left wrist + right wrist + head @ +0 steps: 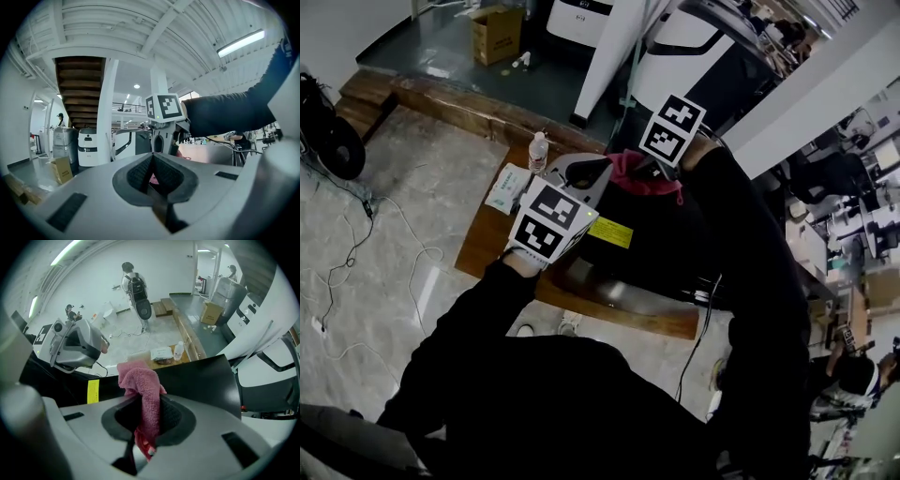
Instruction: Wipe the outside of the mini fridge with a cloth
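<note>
Between the closed jaws of the right gripper (147, 404) a pink cloth (139, 378) is pinched, bunched just over the black fridge (201, 376) top. Jaws of the left gripper (152, 159) are shut, empty. Cloth should be pressed flat and dragged in overlapping strokes, grip held firm.

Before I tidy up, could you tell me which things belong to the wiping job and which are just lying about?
In use: pink cloth in the right claw, black fridge.
Lying about: water bottle, white packet, cardboard box.
</note>
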`<action>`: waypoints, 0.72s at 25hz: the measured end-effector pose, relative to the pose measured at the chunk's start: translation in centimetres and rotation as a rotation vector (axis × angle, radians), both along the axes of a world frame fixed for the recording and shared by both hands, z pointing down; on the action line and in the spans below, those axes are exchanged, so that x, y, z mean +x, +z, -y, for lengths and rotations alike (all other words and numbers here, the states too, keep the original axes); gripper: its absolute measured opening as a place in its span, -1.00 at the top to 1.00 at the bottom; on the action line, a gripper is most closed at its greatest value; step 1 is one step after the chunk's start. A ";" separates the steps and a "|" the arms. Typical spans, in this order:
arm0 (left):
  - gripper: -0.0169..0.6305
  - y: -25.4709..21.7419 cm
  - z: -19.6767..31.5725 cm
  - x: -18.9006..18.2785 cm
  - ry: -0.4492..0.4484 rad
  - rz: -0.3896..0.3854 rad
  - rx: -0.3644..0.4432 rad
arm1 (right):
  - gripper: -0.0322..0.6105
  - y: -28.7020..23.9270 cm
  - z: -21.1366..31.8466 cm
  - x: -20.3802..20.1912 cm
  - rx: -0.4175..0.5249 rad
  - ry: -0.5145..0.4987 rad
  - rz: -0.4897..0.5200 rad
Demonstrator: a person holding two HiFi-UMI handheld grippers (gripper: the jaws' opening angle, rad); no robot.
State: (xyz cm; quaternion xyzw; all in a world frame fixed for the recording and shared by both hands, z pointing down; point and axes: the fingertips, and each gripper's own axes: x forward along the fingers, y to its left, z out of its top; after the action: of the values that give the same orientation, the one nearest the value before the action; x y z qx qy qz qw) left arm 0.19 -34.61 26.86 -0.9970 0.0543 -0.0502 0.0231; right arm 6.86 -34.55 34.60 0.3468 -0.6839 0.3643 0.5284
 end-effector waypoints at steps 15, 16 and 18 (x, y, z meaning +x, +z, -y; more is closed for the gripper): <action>0.93 -1.1 -6.0 -6.0 0.087 -0.009 0.028 | 0.68 -0.7 -8.3 -10.0 0.007 -0.008 -0.017; 0.93 -1.4 -6.3 -6.0 0.096 -0.013 0.029 | 0.68 -1.2 -8.5 -9.9 0.017 0.001 -0.011; 0.93 -2.0 -6.9 -5.7 0.123 -0.025 0.038 | 0.67 -2.4 -9.4 -9.5 0.039 0.028 -0.009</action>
State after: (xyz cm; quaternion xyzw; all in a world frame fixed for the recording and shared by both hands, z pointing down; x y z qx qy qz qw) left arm -5.48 -27.73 24.83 -0.9984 -0.0057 -0.0350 0.0442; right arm -2.61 -25.20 32.18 0.3682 -0.6834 0.3569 0.5196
